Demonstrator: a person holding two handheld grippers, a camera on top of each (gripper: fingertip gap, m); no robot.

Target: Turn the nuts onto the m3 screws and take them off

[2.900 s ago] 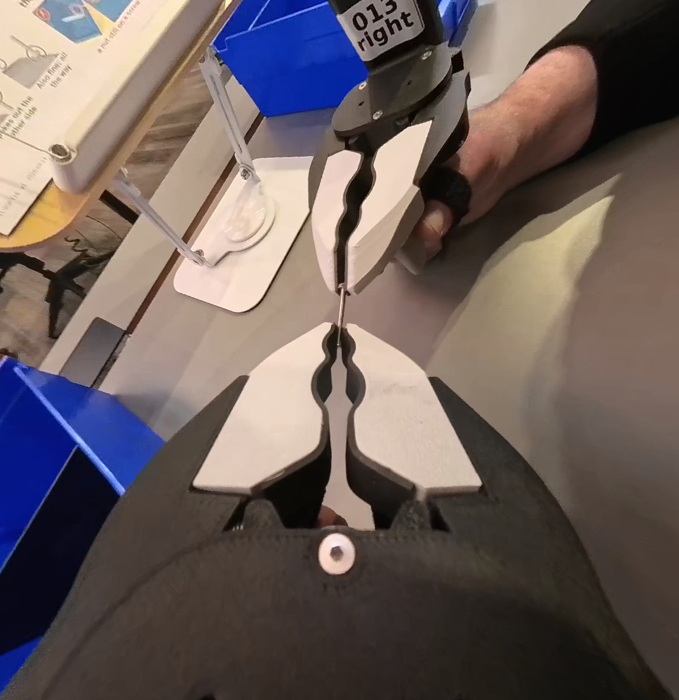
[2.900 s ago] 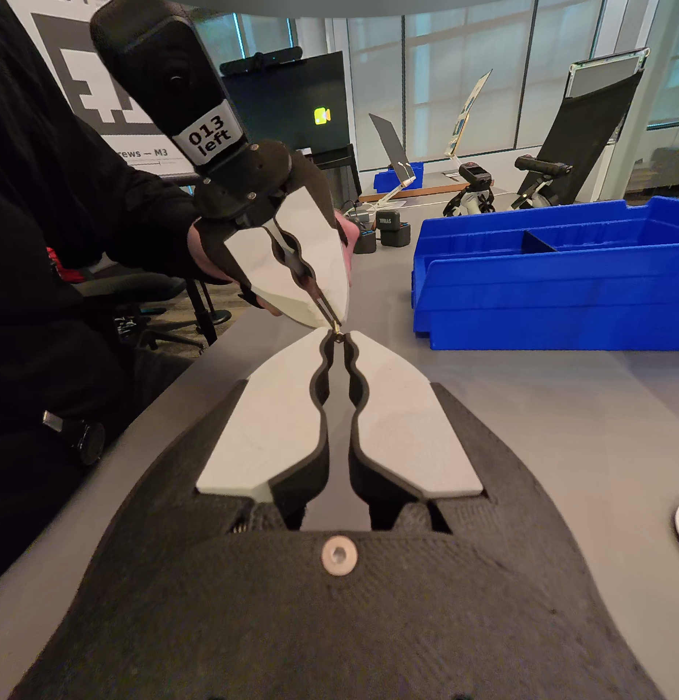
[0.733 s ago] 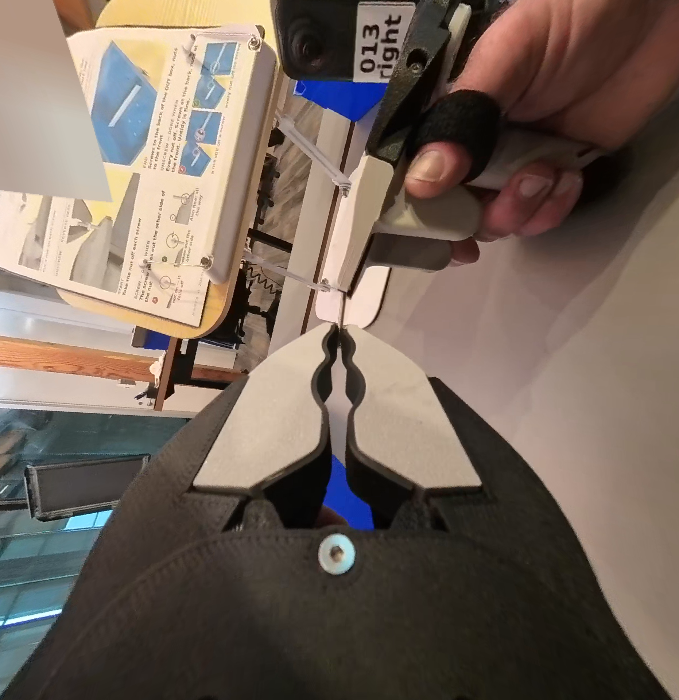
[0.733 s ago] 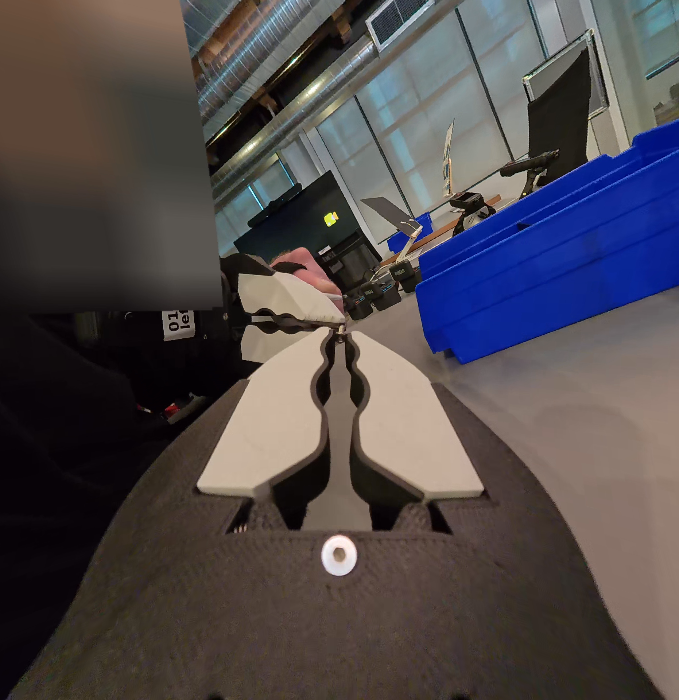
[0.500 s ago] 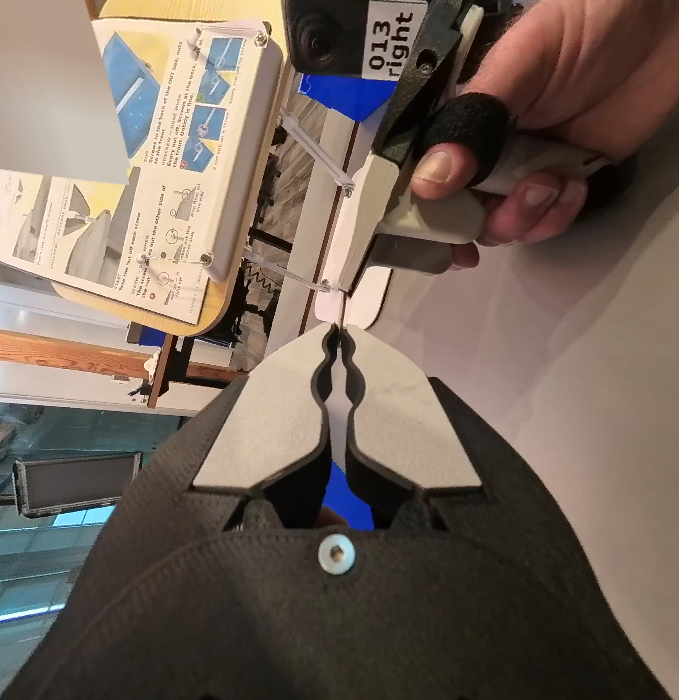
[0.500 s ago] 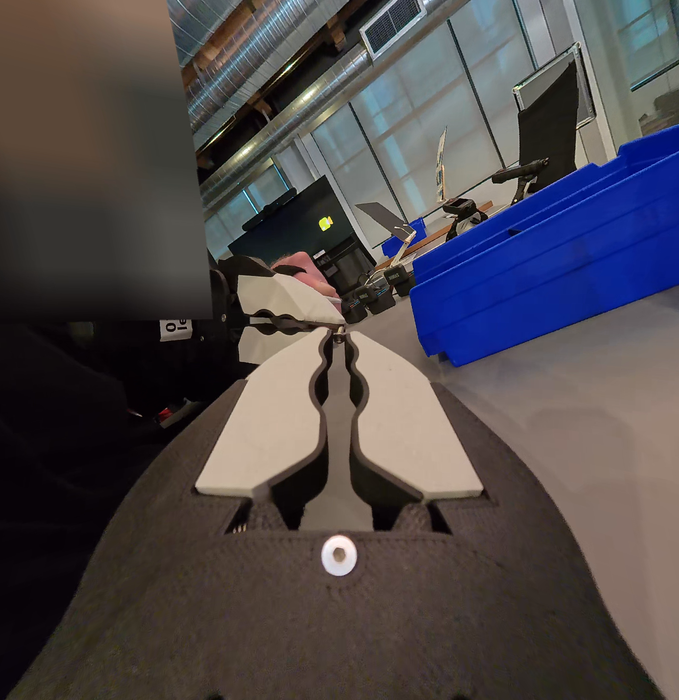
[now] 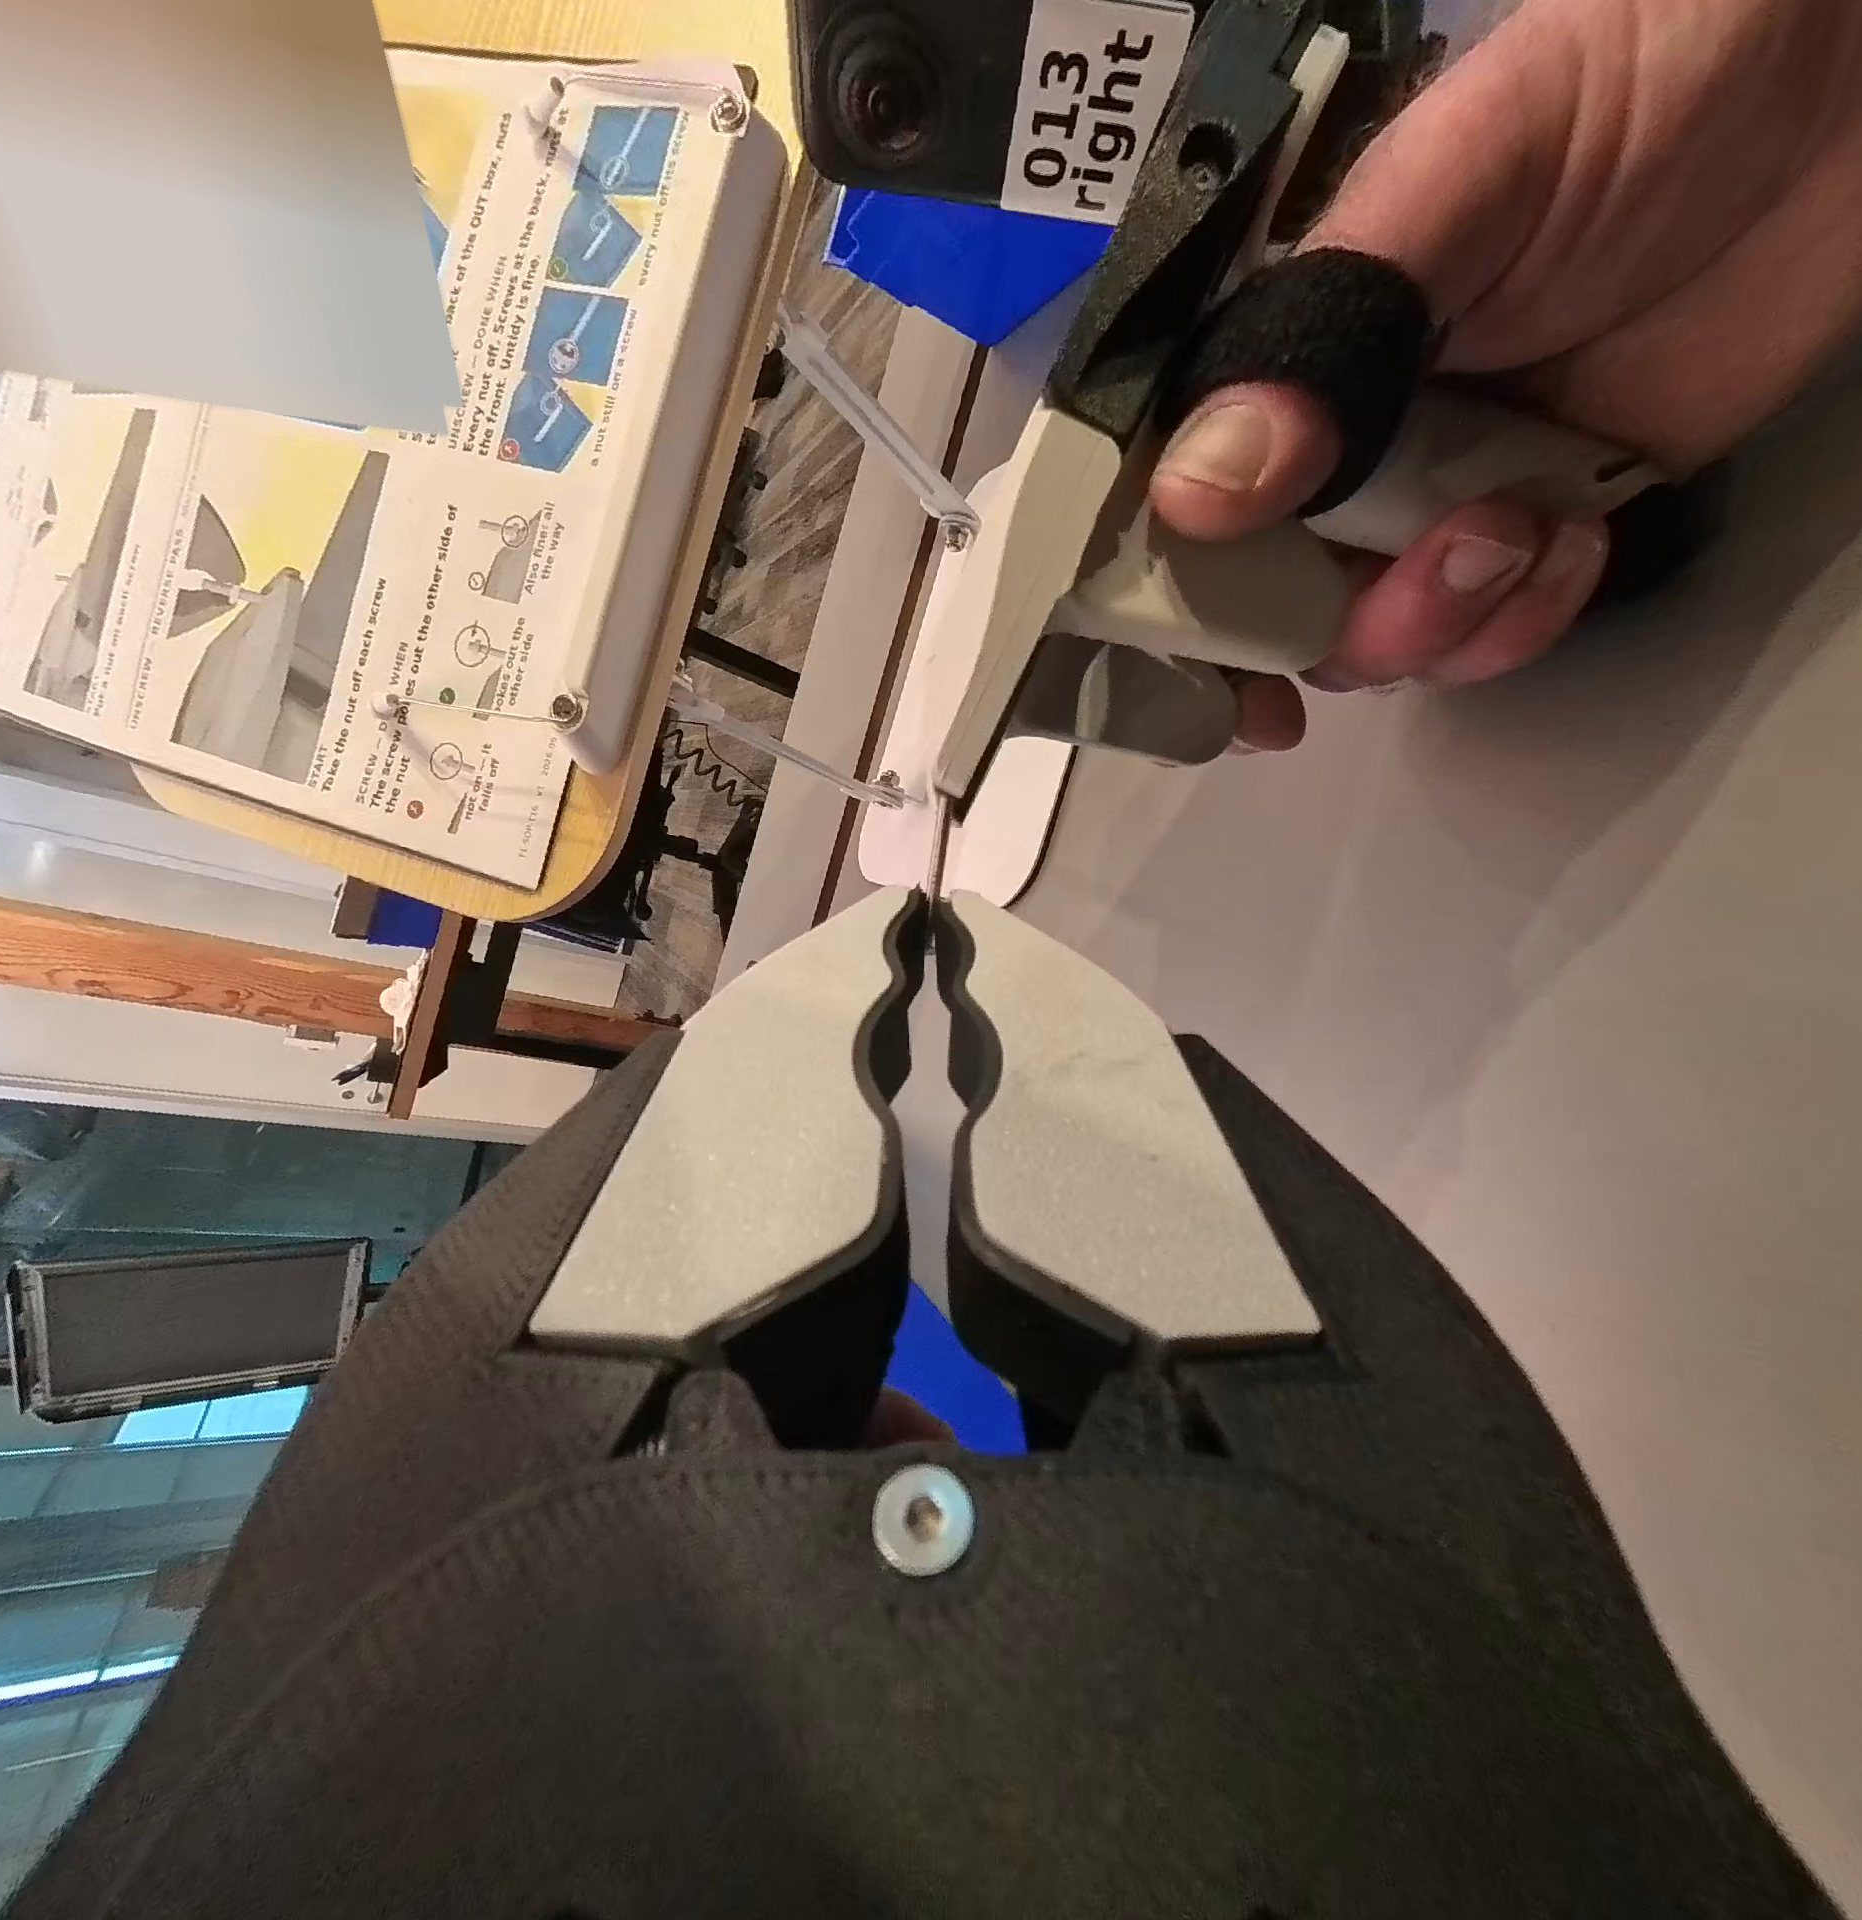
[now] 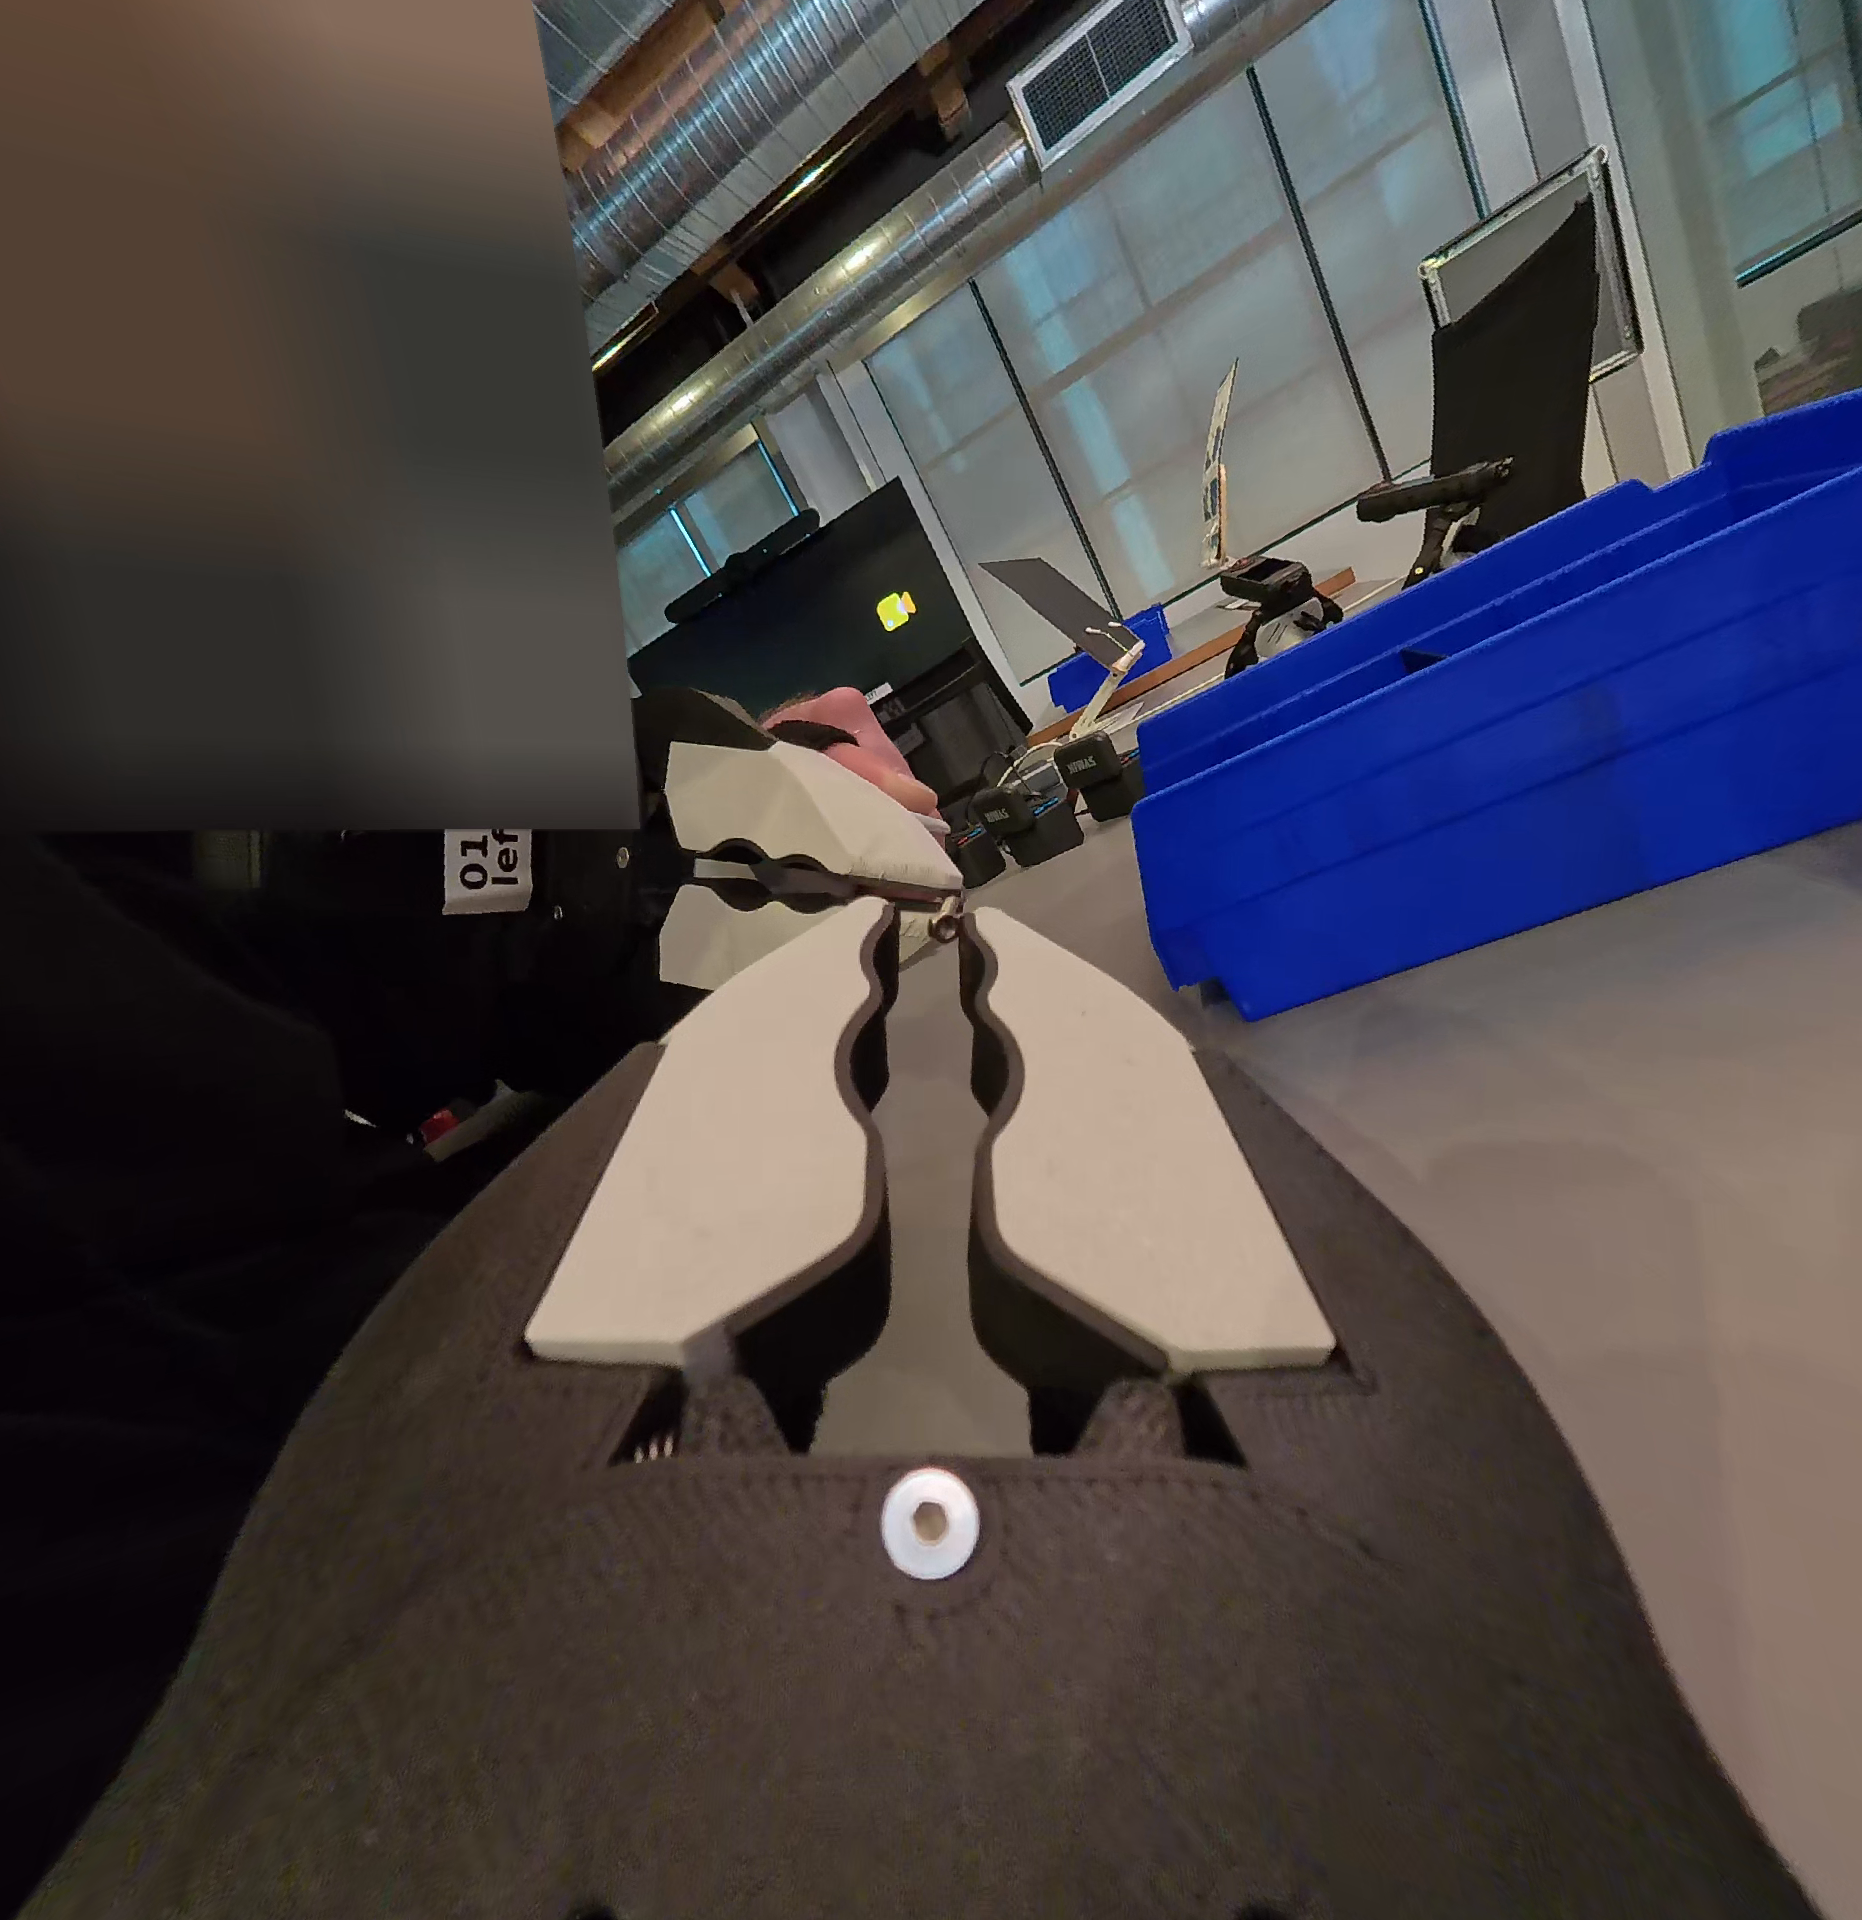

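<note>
A thin M3 screw (image 7: 937, 847) spans the short gap between my two grippers, above the grey table. My left gripper (image 7: 929, 902) is shut on one end of it. It also shows in the right wrist view (image 8: 937, 883), lying on its side. A small nut (image 8: 943, 925) sits on the screw's other end, between the tips of my right gripper (image 8: 932, 914). Those jaws stand slightly apart, and the fingers do not clearly touch the nut. In the left wrist view the right gripper (image 7: 953, 784) shows edge-on, held by a hand (image 7: 1529, 312).
Stacked blue bins (image 8: 1529, 831) stand on the grey table (image 8: 1581, 1195) to the right. An instruction board (image 7: 511, 468) on a wire stand with a white base (image 7: 1020, 842) stands behind the grippers. Another blue bin (image 7: 937, 270) is beyond it. Both grippers' tips are close together, under 4 cm apart.
Since 2.9 s ago both grippers have rolled about a quarter turn around the screw. In the last half second the right jaws have parted a little around the nut. The left grip is unchanged.
</note>
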